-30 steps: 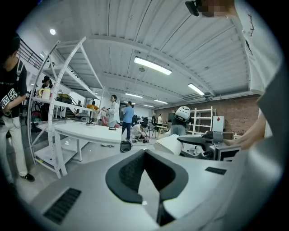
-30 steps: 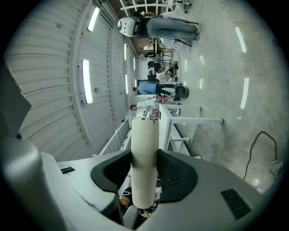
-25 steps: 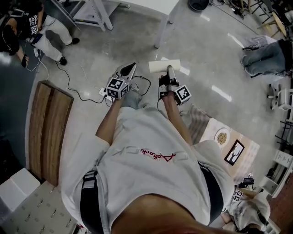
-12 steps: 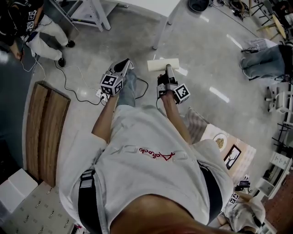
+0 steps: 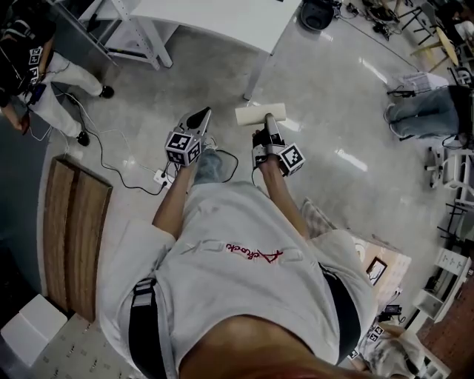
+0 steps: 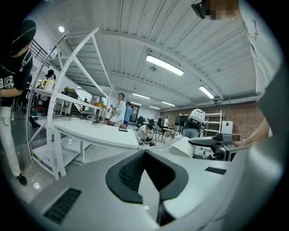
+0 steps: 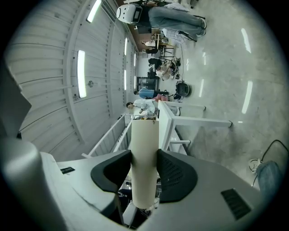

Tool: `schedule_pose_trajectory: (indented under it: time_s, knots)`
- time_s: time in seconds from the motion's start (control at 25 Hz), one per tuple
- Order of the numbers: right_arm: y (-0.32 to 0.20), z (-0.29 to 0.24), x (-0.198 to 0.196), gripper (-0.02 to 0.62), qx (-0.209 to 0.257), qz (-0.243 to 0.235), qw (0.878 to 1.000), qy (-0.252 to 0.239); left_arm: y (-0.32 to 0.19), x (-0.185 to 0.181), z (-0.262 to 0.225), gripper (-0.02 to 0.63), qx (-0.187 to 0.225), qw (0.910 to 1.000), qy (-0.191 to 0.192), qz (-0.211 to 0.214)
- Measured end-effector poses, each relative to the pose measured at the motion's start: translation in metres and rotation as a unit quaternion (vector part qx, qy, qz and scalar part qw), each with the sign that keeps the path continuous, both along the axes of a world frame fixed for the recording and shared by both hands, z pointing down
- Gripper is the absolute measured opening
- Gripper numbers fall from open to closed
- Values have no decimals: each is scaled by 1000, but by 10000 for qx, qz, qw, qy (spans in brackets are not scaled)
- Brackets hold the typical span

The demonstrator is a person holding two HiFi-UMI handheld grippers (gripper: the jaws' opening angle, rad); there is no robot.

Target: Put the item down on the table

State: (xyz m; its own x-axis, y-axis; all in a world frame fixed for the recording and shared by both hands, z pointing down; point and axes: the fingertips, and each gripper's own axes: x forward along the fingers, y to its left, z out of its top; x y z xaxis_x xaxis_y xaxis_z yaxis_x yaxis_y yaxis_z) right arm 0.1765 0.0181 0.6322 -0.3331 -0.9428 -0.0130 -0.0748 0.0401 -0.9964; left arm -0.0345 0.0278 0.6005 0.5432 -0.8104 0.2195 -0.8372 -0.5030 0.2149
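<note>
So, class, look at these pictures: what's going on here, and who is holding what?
A person has a claw in each hand. The right claw is clamped on a cream roll, which sticks out past both sides of its pads. The left claw is shut and empty. The roll hangs over the floor, not yet on the white table just ahead.

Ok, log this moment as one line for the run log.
right tool: shut on cream roll | left tool: shut, empty | white table: ahead | roll: not yet set down
</note>
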Motion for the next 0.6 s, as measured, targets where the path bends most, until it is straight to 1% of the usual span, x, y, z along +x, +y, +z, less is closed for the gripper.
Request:
schedule_pose_trajectory:
  time_s: [0.16, 0.32, 0.4, 0.6]
  knots:
    - [-49, -3, -8, 176, -83, 133, 9999, -39, -52, -9, -8, 15, -38, 10000, -31, 79]
    - [-96, -8, -23, 176, -70, 140, 9999, -13, -98, -25, -8, 15, -15, 9999, 27, 157]
    - [-117, -15, -35, 176, -85, 163, 9998, -83, -118, -33, -9, 15, -52, 9998, -16, 215]
    - [-164, -14, -53, 176, -63, 272, 9996, -11, -163, -46, -8, 15, -64, 9993, 14, 380]
